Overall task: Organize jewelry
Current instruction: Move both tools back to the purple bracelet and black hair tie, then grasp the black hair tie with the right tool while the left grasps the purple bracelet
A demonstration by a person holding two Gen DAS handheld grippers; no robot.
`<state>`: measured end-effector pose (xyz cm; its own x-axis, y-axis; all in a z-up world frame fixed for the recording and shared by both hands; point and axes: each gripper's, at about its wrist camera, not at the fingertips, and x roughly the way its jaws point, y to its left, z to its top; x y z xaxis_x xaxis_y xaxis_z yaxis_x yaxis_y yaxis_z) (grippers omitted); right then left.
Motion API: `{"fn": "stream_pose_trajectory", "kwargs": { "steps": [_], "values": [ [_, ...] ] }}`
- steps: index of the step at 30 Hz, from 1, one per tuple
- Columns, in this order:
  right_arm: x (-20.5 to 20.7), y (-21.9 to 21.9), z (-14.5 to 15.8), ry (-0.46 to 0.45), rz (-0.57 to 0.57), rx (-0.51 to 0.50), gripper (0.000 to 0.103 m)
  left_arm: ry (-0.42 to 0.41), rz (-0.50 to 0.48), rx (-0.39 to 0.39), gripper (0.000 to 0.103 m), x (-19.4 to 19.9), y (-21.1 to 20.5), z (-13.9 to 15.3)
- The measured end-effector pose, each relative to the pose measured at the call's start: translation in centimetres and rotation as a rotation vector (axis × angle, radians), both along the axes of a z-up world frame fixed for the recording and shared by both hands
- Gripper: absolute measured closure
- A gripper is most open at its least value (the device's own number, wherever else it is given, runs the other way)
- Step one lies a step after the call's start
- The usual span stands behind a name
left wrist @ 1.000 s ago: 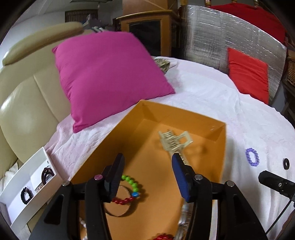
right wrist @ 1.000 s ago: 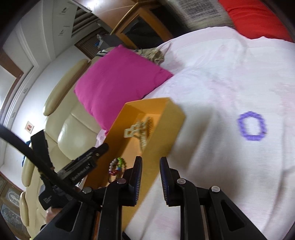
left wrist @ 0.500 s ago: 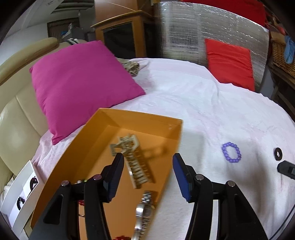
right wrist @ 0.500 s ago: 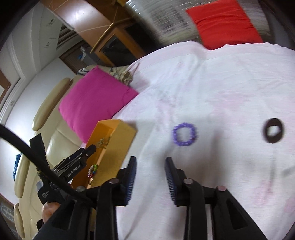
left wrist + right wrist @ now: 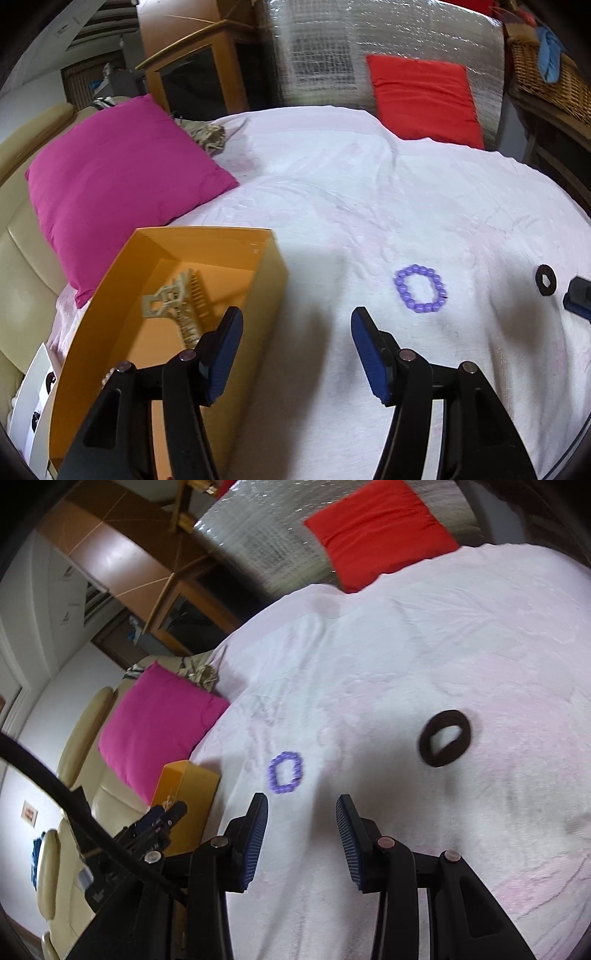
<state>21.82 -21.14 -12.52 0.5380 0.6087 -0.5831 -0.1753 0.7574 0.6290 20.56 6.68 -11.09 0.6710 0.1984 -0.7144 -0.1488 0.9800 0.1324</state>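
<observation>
A purple bead bracelet [image 5: 420, 288] lies on the white cloth, just ahead and right of my left gripper [image 5: 297, 332], which is open and empty beside the orange box [image 5: 207, 234]. A beige hair claw [image 5: 177, 306] lies inside the box. A black hair ring [image 5: 546, 280] lies further right. In the right wrist view my right gripper [image 5: 302, 812] is open and empty, just short of the purple bracelet [image 5: 285, 777], with the black ring [image 5: 445, 743] to its upper right and the orange box [image 5: 186, 797] to its left.
A magenta pillow [image 5: 118, 173] lies behind the box on the beige sofa [image 5: 74, 760]. A red cushion [image 5: 424, 98] leans at the back. A white tray [image 5: 35, 402] with dark rings sits left of the box. The other gripper's tip [image 5: 578, 297] shows at the right edge.
Both grippers have swung right, away from the orange box and toward the purple bracelet and black ring. The right gripper's jaws have opened wider.
</observation>
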Motion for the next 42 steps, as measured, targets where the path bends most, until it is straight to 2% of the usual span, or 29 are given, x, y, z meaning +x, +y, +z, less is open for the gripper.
{"fn": "stream_pose_trajectory", "kwargs": {
  "steps": [12, 17, 20, 23, 25, 27, 29, 31, 32, 33, 35, 37, 38, 39, 41, 42],
  "values": [
    [3.8, -5.1, -1.4, 0.07, -0.149, -0.139, 0.062, 0.132, -0.083, -0.133, 0.039, 3.6, -1.3, -3.3],
    [5.6, -5.5, -2.5, 0.102, -0.165, -0.156, 0.062, 0.122, -0.094, -0.173, 0.039, 4.6, -1.2, -3.6],
    [6.6, -5.0, -3.4, 0.123, -0.151, -0.166, 0.062, 0.124, -0.121, -0.245, 0.037, 5.3, -1.5, -3.7],
    [7.1, -4.6, -3.7, 0.121, -0.16, -0.173, 0.053, 0.13, -0.134, -0.294, 0.036, 6.0, -1.7, -4.1],
    [7.2, -4.1, -3.5, 0.11, -0.15, -0.183, 0.043, 0.132, -0.133, -0.326, 0.034, 6.4, -2.0, -4.4],
    [7.0, -3.7, -3.4, 0.096, -0.15, -0.2, 0.038, 0.132, -0.125, -0.354, 0.032, 7.1, -2.2, -4.8],
    [6.9, -3.0, -3.4, 0.066, -0.153, -0.251, 0.038, 0.136, -0.106, -0.356, 0.032, 7.7, -2.5, -5.2],
    [6.9, -2.0, -3.4, 0.026, -0.142, -0.337, 0.042, 0.131, -0.096, -0.343, 0.032, 8.0, -3.0, -5.5],
    [6.9, -1.6, -3.4, 0.01, -0.142, -0.387, 0.047, 0.124, -0.099, -0.333, 0.032, 8.1, -3.3, -5.6],
    [6.9, -1.0, -3.5, -0.007, -0.145, -0.462, 0.058, 0.116, -0.115, -0.319, 0.032, 8.2, -3.8, -5.6],
    [6.7, -0.2, -3.5, -0.036, -0.134, -0.538, 0.063, 0.123, -0.135, -0.308, 0.032, 8.5, -4.5, -5.9],
    [6.5, -0.1, -3.2, -0.045, -0.13, -0.555, 0.079, 0.113, -0.169, -0.288, 0.048, 8.6, -5.3, -6.0],
    [6.4, -0.2, -3.1, -0.044, -0.13, -0.547, 0.083, 0.121, -0.188, -0.279, 0.069, 8.7, -5.7, -6.2],
    [6.3, -0.4, -3.0, -0.045, -0.132, -0.536, 0.089, 0.132, -0.199, -0.277, 0.082, 8.8, -6.1, -6.4],
    [6.0, -0.6, -2.6, -0.056, -0.132, -0.524, 0.09, 0.15, -0.209, -0.295, 0.094, 8.9, -6.2, -6.8],
    [5.8, -0.6, -2.5, -0.061, -0.127, -0.516, 0.092, 0.155, -0.218, -0.305, 0.094, 8.8, -6.3, -7.0]
  ]
}}
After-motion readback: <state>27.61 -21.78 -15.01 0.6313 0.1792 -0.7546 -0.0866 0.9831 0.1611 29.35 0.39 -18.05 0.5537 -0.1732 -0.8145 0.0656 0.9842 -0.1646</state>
